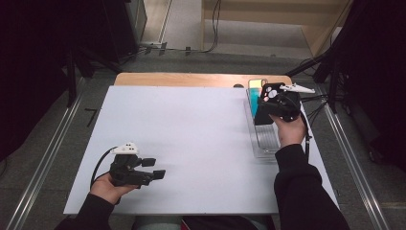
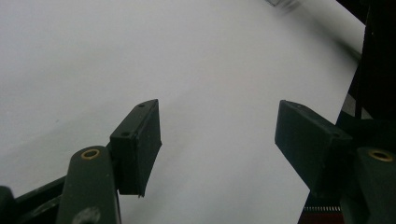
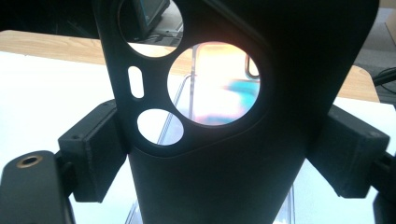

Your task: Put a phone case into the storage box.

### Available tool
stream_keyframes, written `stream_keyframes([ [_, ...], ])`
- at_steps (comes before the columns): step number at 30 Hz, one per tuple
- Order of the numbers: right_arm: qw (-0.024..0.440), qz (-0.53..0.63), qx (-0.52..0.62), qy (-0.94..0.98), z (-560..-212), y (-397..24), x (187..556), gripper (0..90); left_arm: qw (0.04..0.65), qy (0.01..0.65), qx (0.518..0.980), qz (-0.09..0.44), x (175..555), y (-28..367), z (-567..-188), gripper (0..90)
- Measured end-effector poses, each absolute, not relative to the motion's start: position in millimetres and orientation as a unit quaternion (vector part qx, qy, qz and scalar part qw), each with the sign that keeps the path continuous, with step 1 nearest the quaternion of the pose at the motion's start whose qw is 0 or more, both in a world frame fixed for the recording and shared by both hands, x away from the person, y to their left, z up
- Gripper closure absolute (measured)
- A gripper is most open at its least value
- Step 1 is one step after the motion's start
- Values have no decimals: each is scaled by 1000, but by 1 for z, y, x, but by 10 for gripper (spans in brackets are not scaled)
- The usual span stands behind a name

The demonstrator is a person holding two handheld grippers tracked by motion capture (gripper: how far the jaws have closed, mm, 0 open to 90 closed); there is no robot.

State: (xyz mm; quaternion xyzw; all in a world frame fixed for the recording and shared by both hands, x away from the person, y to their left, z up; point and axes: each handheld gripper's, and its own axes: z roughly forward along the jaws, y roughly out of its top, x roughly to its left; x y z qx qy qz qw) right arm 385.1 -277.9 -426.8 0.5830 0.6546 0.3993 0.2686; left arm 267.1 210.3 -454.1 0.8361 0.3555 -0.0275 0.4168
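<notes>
The left gripper (image 1: 154, 168) is hovering with jaws spread apart, holding nothing, over the near left of the white tabletop (image 1: 191, 143). Farther right, the right gripper (image 1: 266, 106) is clamping a black phone case (image 3: 243, 140) with round camera cutouts above a clear tray (image 1: 264, 143). Beyond, a phone (image 1: 256, 85) with a glowing screen is standing in the tray's far end, grey floor (image 1: 48, 139) lying around.
</notes>
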Motion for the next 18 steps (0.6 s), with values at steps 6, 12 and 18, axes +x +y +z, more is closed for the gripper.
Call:
stream_keyframes([
  [6,262,392,589,657,-433,-278,393,115,417,356,836,-29,268,210,-455,313],
  [12,258,384,591,661,-441,-275,402,115,415,353,838,-32,269,208,-457,313],
  [18,253,375,600,660,-448,-273,415,115,415,349,840,-31,269,206,-456,313],
])
